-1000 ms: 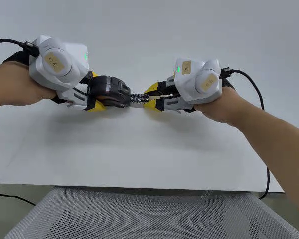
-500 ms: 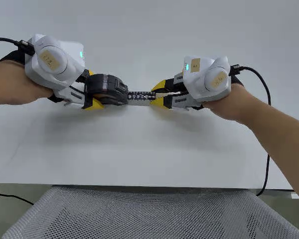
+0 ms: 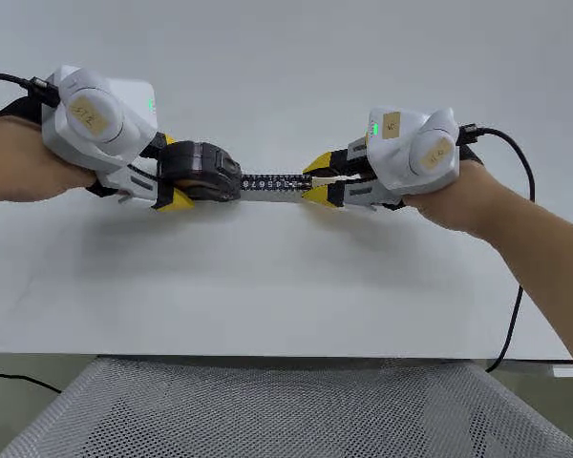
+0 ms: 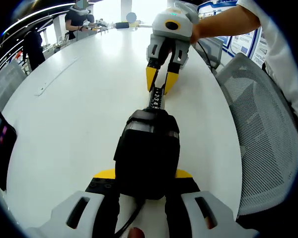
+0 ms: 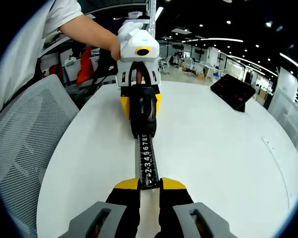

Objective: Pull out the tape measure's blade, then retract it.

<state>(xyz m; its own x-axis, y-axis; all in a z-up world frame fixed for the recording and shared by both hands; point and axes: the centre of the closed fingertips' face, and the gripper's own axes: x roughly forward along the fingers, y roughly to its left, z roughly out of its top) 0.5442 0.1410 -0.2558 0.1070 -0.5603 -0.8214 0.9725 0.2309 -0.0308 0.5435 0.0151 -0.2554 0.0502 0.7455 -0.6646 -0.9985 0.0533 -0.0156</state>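
Observation:
The black tape measure (image 3: 201,172) is held above the white table, with my left gripper (image 3: 175,181) shut on its case (image 4: 148,151). A short length of black blade (image 3: 272,180) with white numbers runs to the right. My right gripper (image 3: 313,180) is shut on the blade's end. In the right gripper view the blade (image 5: 147,158) stretches from the yellow-tipped fingers (image 5: 126,185) to the case (image 5: 141,110). In the left gripper view the right gripper (image 4: 161,82) pinches the blade (image 4: 155,99) ahead of the case.
The white table (image 3: 267,277) spreads under both grippers. A grey mesh chair (image 3: 286,410) stands at its near edge. Cables trail from both grippers. A dark tablet-like device (image 5: 231,89) lies on the table farther off. People stand in the background (image 4: 82,17).
My right gripper has moved right, drawing more of the blade out of the case. The left gripper and case have shifted slightly left.

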